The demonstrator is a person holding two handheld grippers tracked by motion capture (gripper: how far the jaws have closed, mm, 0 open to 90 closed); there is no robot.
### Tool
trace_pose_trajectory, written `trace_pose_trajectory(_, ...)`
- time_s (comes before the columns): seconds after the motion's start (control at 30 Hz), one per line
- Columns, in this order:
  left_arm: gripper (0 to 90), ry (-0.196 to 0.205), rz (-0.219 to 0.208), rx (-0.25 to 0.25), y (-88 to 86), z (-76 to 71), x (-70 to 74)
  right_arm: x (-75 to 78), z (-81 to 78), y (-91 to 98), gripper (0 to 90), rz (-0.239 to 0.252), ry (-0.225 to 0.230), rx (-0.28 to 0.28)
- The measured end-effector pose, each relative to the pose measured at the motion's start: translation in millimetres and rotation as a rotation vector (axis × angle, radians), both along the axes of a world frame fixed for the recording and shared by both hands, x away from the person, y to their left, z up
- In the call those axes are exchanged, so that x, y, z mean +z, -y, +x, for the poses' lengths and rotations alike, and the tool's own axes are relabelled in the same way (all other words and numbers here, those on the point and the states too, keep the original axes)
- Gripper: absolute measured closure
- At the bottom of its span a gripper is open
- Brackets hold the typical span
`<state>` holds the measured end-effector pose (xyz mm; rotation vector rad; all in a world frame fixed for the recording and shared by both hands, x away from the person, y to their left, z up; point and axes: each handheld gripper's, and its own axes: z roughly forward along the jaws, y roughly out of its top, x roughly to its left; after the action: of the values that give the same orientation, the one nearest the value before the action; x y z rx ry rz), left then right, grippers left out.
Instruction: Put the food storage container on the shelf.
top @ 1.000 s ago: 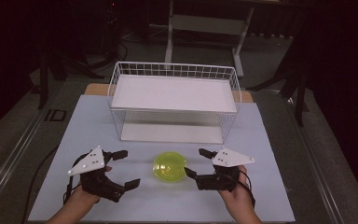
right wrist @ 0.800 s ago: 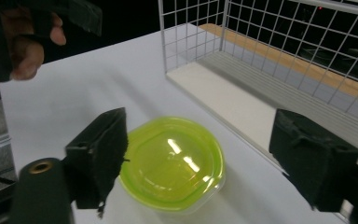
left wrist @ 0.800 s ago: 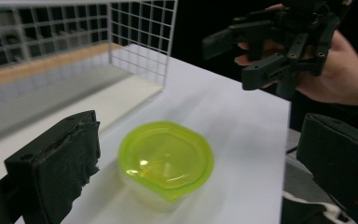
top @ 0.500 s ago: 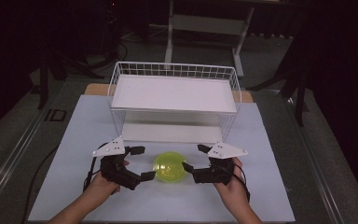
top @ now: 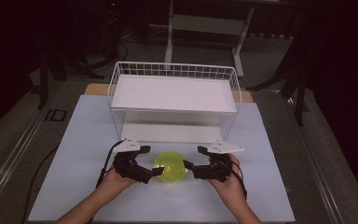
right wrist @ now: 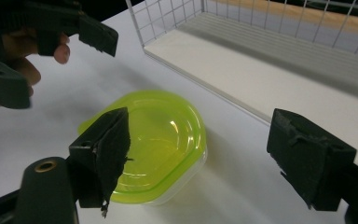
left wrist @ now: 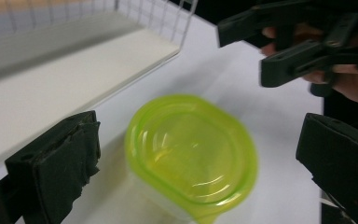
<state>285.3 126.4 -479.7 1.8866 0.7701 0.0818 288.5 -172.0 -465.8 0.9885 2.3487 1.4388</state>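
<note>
High view: I bring my left claw (top: 154,171) and my right claw (top: 186,165) in from both sides of the tub (top: 170,168). The tub is small and see-through, with a green lid (left wrist: 191,151) on top. It sits on the white counter (top: 74,140), just in front of the wire rack (top: 175,100).

My left claw is open wide. In the left claw view the tub lies between its jaws, and the pads do not touch it. My right claw is open wide too, and its jaws have just closed in a little. In the right claw view one jaw hangs over the near edge of the lid. I cannot tell if it touches, but nothing is held yet.

I think this is the reaching step. Next I guess one claw must hold the tub still while the other gets hold of the lid. The lid has a small tab at one corner. The tub looks light and smooth, so it could slide if I push it.

The counter is flat and white. The rack has a white board on top and one below. The room around is dark, with black stands and a grey floor.
</note>
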Motion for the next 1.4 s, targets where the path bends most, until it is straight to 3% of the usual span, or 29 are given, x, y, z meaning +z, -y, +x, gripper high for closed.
trace_pose_trajectory(0.07,0.5,-0.037,-0.02,0.002,-0.6,2.4,-6.8,-6.8,0.3,-2.1,27.4,0.008,-0.005,-0.012)
trace_pose_trajectory(0.2,2.1,-0.066,-0.018,-0.001,-0.8,2.9,-11.9,-13.1,1.2,-5.1,33.8,-0.002,-0.013,-0.025)
trace_pose_trajectory(0.3,5.5,-0.081,-0.021,0.044,-2.7,2.1,-14.2,-19.4,4.2,-8.4,35.8,-0.009,-0.04,-0.023)
trace_pose_trajectory(0.37,12.9,-0.096,-0.027,0.069,-4.0,2.6,-15.3,-20.7,4.8,-9.0,35.8,-0.008,-0.049,-0.019)
trace_pose_trajectory(0.4,12.9,-0.134,-0.034,0.101,-5.9,3.9,-18.0,-22.6,5.1,-10.0,36.7,-0.007,-0.06,-0.024)
trace_pose_trajectory(0.43,20.5,-0.155,-0.032,0.106,-6.5,4.6,-20.0,-26.8,4.7,-11.5,41.2,-0.007,-0.08,-0.023)
trace_pose_trajectory(0.5,23.3,-0.182,-0.025,0.125,-6.7,4.1,-24.3,-28.1,4.3,-11.9,42.4,-0.007,-0.088,-0.021)
trace_pose_trajectory(0.7,39.3,-0.241,-0.013,0.137,-4.7,2.0,-31.0,-31.9,2.9,-14.8,44.5,-0.031,-0.114,-0.016)
trace_pose_trajectory(0.73,43.0,-0.241,-0.013,0.137,-4.7,2.0,-31.0,-31.9,2.9,-14.8,44.5,-0.031,-0.114,-0.016)
trace_pose_trajectory(0.77,53.2,-0.25,-0.017,0.122,-4.4,1.7,-32.1,-33.7,3.2,-15.6,46.6,-0.038,-0.129,-0.019)
trace_pose_trajectory(0.87,63.1,-0.274,-0.039,0.09,-7.0,3.4,-33.2,-34.2,3.2,-14.1,49.2,-0.041,-0.14,-0.03)
trace_pose_trajectory(1.03,66.2,-0.298,-0.042,0.065,-5.4,2.2,-31.0,-33.5,1.6,-11.5,57.6,-0.02,-0.181,-0.026)
trace_pose_trajectory(1.1,67.5,-0.293,-0.037,0.067,-4.5,-0.2,-29.9,-31.7,-0.7,-11.9,65.6,-0.018,-0.197,-0.018)
trace_pose_trajectory(1.2,70.2,-0.288,-0.035,0.065,-5.5,-4.6,-28.5,-28.7,-4.0,-12.1,68.6,-0.004,-0.233,-0.015)
trace_pose_trajectory(1.4,74.1,-0.283,-0.032,0.07,-7.2,-15.5,-25.8,-26.7,-12.7,-12.7,73.2,0.016,-0.228,-0.022)
